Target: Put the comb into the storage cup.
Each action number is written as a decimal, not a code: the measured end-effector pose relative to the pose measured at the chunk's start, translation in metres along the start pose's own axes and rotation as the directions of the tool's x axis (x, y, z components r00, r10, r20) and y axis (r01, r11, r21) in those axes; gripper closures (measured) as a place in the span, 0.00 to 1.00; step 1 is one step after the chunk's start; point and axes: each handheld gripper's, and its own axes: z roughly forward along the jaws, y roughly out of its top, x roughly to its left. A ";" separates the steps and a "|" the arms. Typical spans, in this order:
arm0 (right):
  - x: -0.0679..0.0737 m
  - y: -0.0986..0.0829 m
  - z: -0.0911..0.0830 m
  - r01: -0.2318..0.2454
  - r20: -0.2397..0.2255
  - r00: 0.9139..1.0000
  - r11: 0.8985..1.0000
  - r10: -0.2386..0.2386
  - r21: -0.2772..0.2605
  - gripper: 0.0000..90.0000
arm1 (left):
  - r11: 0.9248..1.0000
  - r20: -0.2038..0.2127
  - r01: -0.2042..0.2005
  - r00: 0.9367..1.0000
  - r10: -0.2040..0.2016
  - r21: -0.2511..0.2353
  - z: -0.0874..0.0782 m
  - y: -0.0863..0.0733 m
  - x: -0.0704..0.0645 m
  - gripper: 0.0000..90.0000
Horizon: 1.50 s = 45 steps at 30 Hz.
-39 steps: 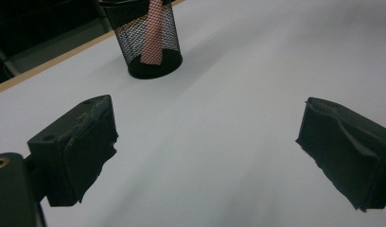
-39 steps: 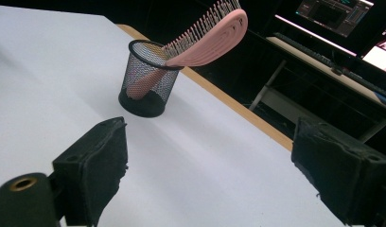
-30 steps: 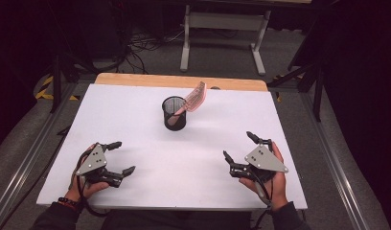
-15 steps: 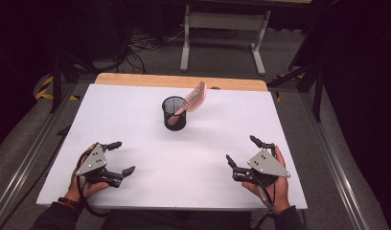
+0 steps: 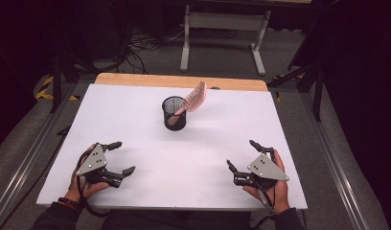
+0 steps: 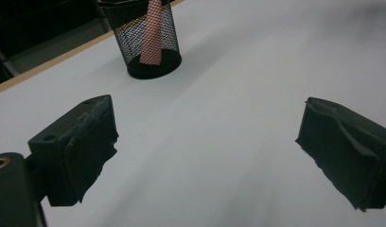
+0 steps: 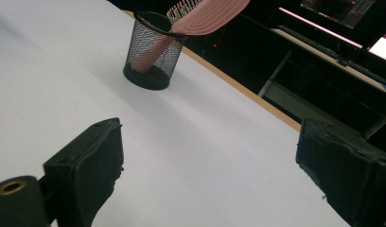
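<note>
Jaws spread, pink hairbrush (image 5: pixel 195 98) well beyond them.

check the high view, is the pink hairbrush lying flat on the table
No, the pink hairbrush stands handle-down in the black mesh cup, leaning over its rim.

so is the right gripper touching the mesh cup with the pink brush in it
Apart. In the high view the right gripper sits near the table's front edge, with bare white table between it and the mesh cup holding the pink brush.
</note>
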 end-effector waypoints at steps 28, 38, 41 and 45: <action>-0.011 -0.050 -0.004 -0.117 0.070 0.991 0.991 0.113 0.060 0.05 | 1.000 0.012 -0.004 1.000 0.004 -0.004 -0.001 0.000 -0.002 0.07; -0.013 -0.056 -0.007 -0.136 0.045 0.990 0.990 0.135 0.023 0.05 | 1.000 0.011 0.012 1.000 -0.012 -0.023 0.000 0.001 0.000 0.07; -0.013 -0.058 -0.008 -0.158 0.038 0.987 0.987 0.158 0.020 0.05 | 1.000 0.011 0.006 1.000 -0.006 -0.018 0.000 0.002 -0.001 0.07; -0.013 -0.056 -0.008 -0.165 0.039 0.986 0.986 0.164 0.008 0.05 | 1.000 0.014 0.004 1.000 -0.004 -0.023 -0.001 0.003 -0.002 0.07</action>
